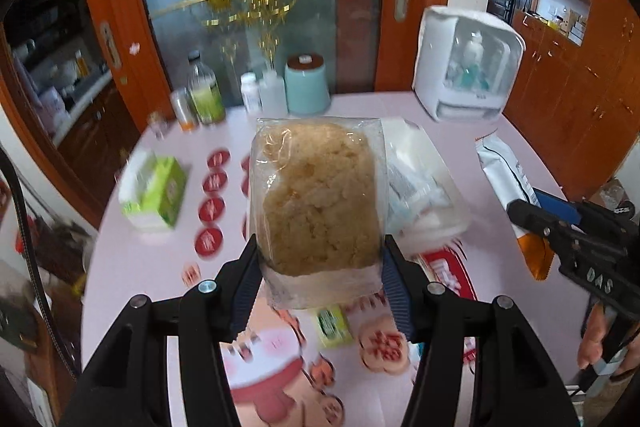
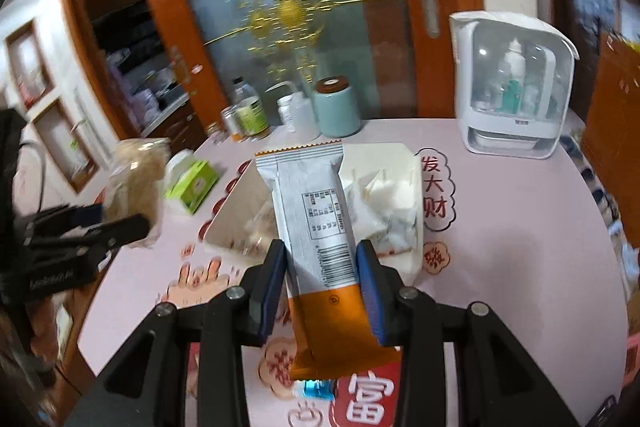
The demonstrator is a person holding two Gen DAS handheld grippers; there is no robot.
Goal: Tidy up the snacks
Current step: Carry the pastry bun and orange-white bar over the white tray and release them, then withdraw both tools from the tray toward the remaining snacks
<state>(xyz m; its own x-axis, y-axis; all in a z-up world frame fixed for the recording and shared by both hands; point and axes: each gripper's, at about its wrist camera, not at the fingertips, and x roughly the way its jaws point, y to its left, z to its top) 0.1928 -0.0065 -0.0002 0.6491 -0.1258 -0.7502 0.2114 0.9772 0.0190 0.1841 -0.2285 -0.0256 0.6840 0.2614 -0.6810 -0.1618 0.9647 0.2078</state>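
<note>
From your left wrist camera, your left gripper (image 1: 320, 263) is clenched on a clear bag of golden crumbly snack (image 1: 316, 195), its pads pressing the bag's lower sides, the bag lifted above the pink table (image 1: 132, 267). No writing shows on the bag. Beneath and to its right lies a clear bin (image 1: 424, 183) of white sachets. A green tissue box (image 1: 154, 193) sits to the left, its print too blurred to read. At the right edge your right gripper (image 1: 532, 215) carries a white-and-orange packet (image 1: 508, 175); "DAS" is stamped on its black body.

From your right wrist camera, that gripper (image 2: 322, 263) grasps the packet (image 2: 316, 227) by its sides, back panel facing you: a barcode and a boxed table of print, too small to read. The packet hangs over the bin (image 2: 404, 163). The tablecloth reads "发大财" beside the bin and "富" near the bottom edge. Your left gripper (image 2: 120, 223) holds the crumbly snack bag (image 2: 136, 171) at left.
</note>
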